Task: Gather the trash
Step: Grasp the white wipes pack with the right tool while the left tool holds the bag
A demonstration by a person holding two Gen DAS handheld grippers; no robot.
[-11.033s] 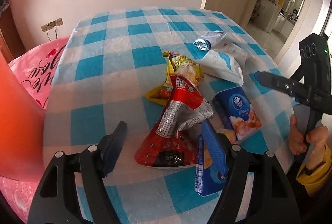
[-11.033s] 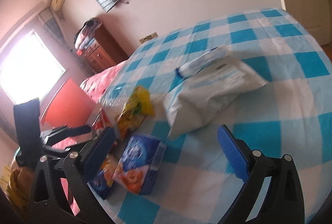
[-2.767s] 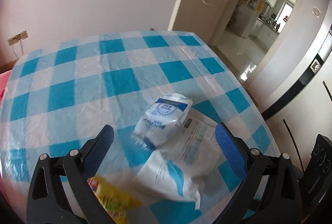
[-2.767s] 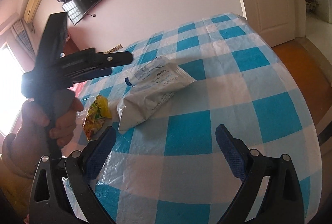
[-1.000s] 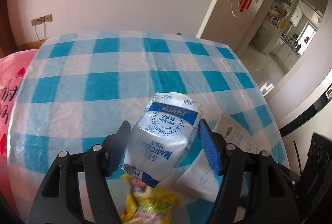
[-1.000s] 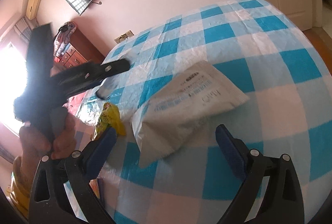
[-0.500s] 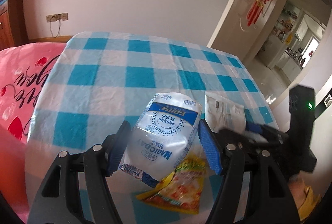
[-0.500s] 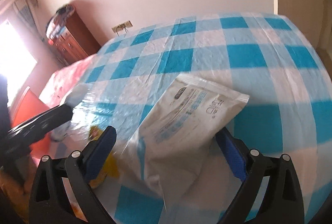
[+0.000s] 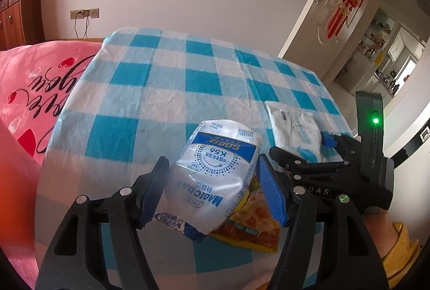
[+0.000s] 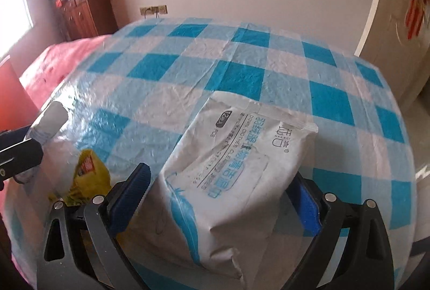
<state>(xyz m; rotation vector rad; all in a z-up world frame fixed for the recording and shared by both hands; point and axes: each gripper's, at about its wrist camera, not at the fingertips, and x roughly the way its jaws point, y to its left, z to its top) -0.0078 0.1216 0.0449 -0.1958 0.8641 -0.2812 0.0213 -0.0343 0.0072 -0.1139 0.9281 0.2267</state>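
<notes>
left gripper (image 9: 212,189): pinching a crumpled clear-and-blue magicday wrapper (image 9: 212,177) between both blue pads, held up off the checked tablecloth (image 9: 172,80). wrapper's printed face toward the camera, text upside down, torn lower edge hanging below the fingers.

under and behind it, on the cloth: a yellow snack bag (image 9: 252,220), lying flat, partly hidden by the wrapper.

right gripper (image 10: 220,196): fingers spread to either side of a white-and-blue wipes pack (image 10: 231,171), which lies on the blue-and-white cloth near the table's right edge. left pad just beside the pack's side; right pad partly hidden behind the pack's corner, so contact there cannot be told. not squeezing visibly.

seen from the left wrist camera: same wipes pack at right, with the right gripper's black frame and a green light beside it.

at left of the table: pink bedding (image 9: 35,91) with black script and red hearts.
</notes>
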